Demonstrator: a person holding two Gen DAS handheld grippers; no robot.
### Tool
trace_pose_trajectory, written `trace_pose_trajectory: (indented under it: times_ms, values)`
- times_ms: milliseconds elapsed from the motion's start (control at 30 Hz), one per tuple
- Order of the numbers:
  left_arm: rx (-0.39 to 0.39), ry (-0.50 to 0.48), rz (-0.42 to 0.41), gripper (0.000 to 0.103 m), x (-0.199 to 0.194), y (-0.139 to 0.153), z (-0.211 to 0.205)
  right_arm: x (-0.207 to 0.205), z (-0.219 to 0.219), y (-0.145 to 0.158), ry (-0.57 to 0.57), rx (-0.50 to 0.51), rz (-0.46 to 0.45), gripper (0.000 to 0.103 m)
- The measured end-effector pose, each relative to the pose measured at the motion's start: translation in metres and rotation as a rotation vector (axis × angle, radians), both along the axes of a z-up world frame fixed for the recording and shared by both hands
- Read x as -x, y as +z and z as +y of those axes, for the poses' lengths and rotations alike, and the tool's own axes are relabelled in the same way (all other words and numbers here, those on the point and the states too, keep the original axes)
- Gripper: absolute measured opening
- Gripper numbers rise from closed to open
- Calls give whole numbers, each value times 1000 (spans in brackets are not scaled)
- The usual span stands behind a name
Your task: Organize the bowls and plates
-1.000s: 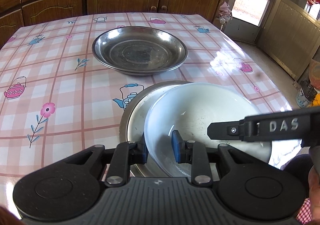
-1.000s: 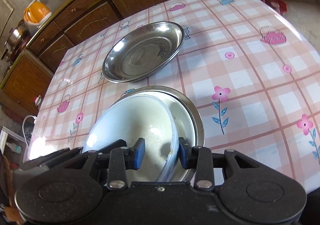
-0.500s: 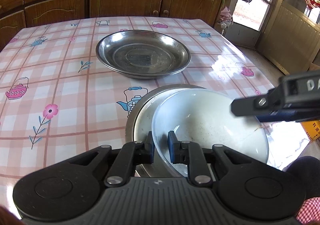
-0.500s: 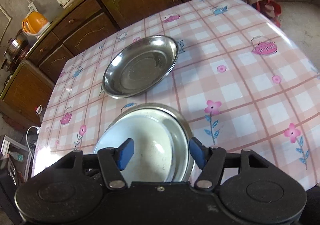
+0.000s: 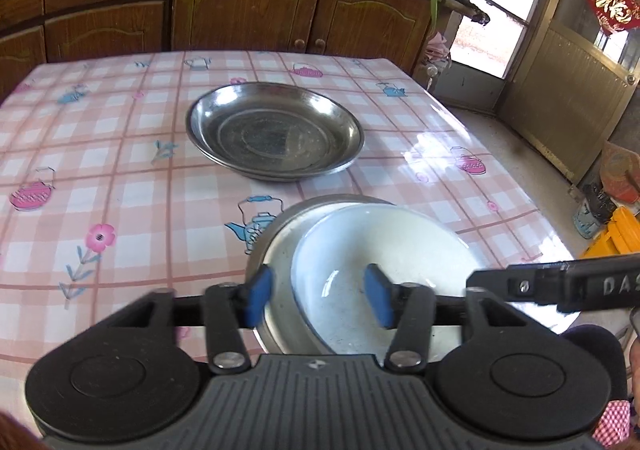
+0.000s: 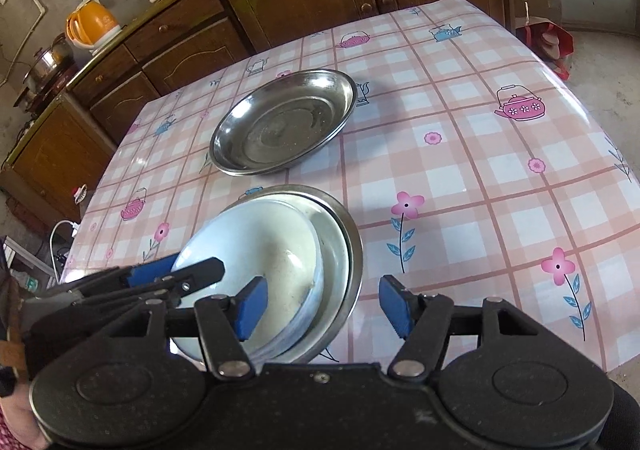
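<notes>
The white bowl point(image 5: 384, 270) sits inside a metal plate point(image 6: 340, 250) near our edge of the desk point(image 5: 120, 169). It sits off to one side, not in the middle. Another metal plate point(image 5: 276, 131) lies empty farther back.

Our left hand-held gripper point(image 5: 318, 300) is opening, with the bowl's rim between its blue pads, and the pads are not pressing on it. Our right hand-held gripper point(image 6: 322, 304) is spread wide over the near rims and holds nothing.

We think the bowl could rock or slide, because it sits off-centre. If we bump it while pulling away, it could tip the near plate off the desk edge.
</notes>
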State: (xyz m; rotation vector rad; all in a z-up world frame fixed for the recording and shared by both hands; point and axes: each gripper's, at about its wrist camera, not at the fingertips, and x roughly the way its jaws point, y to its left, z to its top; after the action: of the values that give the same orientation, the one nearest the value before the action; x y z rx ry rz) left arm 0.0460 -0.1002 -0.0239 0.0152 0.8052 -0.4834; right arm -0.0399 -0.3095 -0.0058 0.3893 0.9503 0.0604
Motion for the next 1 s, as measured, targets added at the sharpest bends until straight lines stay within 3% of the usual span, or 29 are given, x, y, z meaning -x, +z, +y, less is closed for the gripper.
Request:
trace_pose_trajectory:
  times_ms: [67, 367, 567, 733, 867, 1000]
  values:
    - [-19, 11, -31, 72, 4, 4, 5, 5, -1, 0, 2, 20, -5, 76]
    - [-8, 83, 35, 76, -7, -4, 28, 23, 7, 6, 138, 32, -34, 76]
    - [-10, 78, 29, 78, -5, -1, 27, 27, 17, 4, 215, 57, -38, 78]
    - [-14, 81, 34, 79, -5, -3, 26, 27, 15, -1, 217, 47, -31, 79]
    - [-15, 78, 37, 79, -5, -4, 25, 24, 21, -10, 194, 125, -15, 80]
    - [-15, 78, 36, 79, -6, -3, 27, 23, 17, -17, 187, 80, -1, 80]
